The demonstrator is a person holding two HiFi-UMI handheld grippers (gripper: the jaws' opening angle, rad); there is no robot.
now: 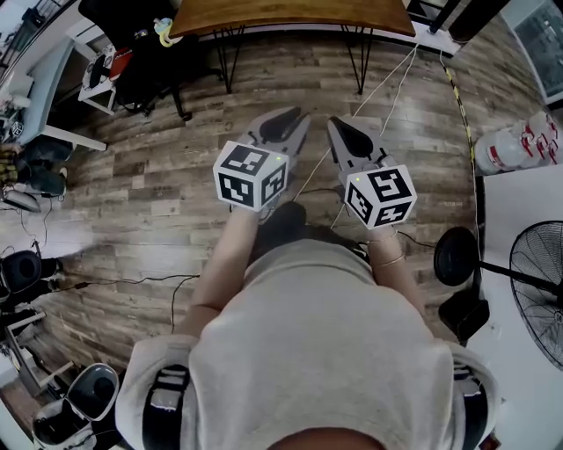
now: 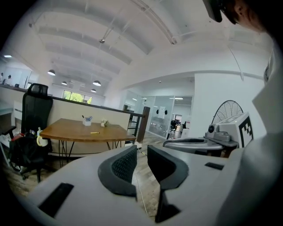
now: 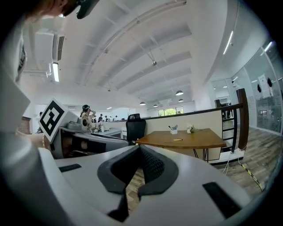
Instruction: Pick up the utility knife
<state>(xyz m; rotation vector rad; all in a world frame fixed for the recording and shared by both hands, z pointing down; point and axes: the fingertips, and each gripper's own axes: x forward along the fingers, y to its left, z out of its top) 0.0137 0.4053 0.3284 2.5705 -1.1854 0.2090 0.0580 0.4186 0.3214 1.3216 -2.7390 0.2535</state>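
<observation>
A small yellow object (image 2: pixel 94 132), apparently the utility knife, lies on the wooden table (image 2: pixel 70 131) far ahead; the right gripper view shows the same yellow object (image 3: pixel 177 140) on the table (image 3: pixel 199 142). In the head view only the table's near edge (image 1: pixel 290 18) shows at the top. I hold both grippers side by side at chest height, well short of it. My left gripper (image 1: pixel 286 119) (image 2: pixel 141 152) is open, with a narrow gap and nothing between its pads. My right gripper (image 1: pixel 343 130) (image 3: pixel 138 150) is shut and empty, its tips touching.
A black office chair (image 2: pixel 33 106) stands left of the table. A white cup (image 2: pixel 86 122) with pens sits on it. Cables (image 1: pixel 387 97) run across the wood floor (image 1: pixel 158 167). A standing fan (image 1: pixel 537 290) and its round base (image 1: pixel 455 256) are at my right.
</observation>
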